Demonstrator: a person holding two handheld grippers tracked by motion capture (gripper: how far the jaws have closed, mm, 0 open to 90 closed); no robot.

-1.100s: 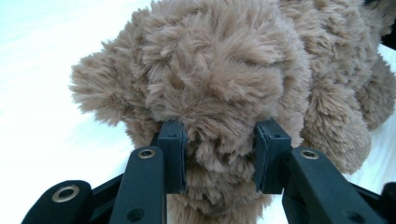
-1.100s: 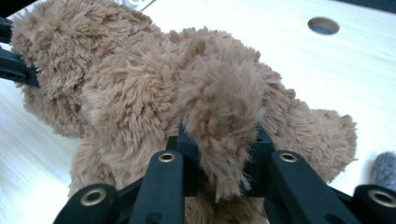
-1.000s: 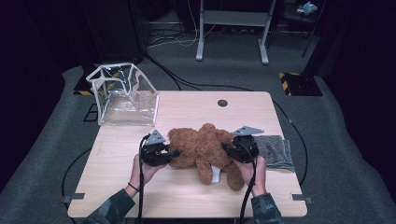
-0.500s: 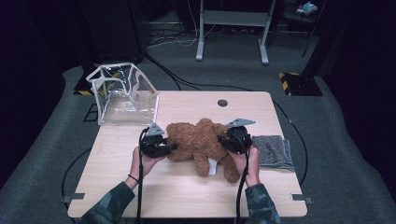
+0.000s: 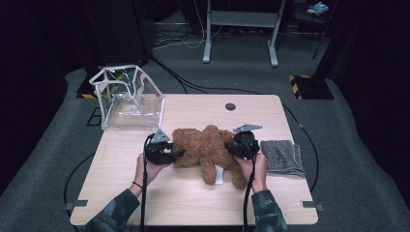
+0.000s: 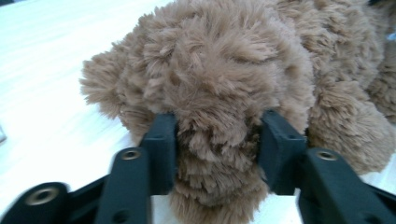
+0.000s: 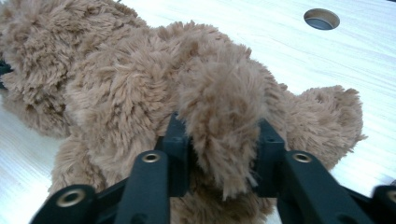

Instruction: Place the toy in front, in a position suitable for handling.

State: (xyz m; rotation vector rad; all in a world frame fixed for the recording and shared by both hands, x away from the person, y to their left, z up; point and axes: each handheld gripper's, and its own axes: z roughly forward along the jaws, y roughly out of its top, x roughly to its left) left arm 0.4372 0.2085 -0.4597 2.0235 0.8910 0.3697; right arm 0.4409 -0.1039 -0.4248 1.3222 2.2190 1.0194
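A brown plush teddy bear (image 5: 208, 145) lies on the wooden table (image 5: 193, 203), between my two grippers. My left gripper (image 5: 176, 153) holds the bear's left end; in the left gripper view its jaws (image 6: 217, 140) press a thick tuft of fur (image 6: 215, 84) from both sides. My right gripper (image 5: 229, 149) holds the bear's right side; in the right gripper view a furry limb (image 7: 219, 107) fills the gap between its jaws (image 7: 219, 140). Both pairs of jaws have just been opening, with the fur still touching the pads. A white tag (image 5: 219, 174) sticks out under the bear.
A clear plastic bag (image 5: 128, 99) with white edging stands open at the table's back left corner. A folded grey cloth (image 5: 283, 155) lies to the right of my right hand. A round cable hole (image 5: 230, 106) sits near the far edge. Cables trail off the near edge.
Both hands carried the bear a little away from the person, and the right gripper shifted leftward. The bear looks more spread out on the table now.
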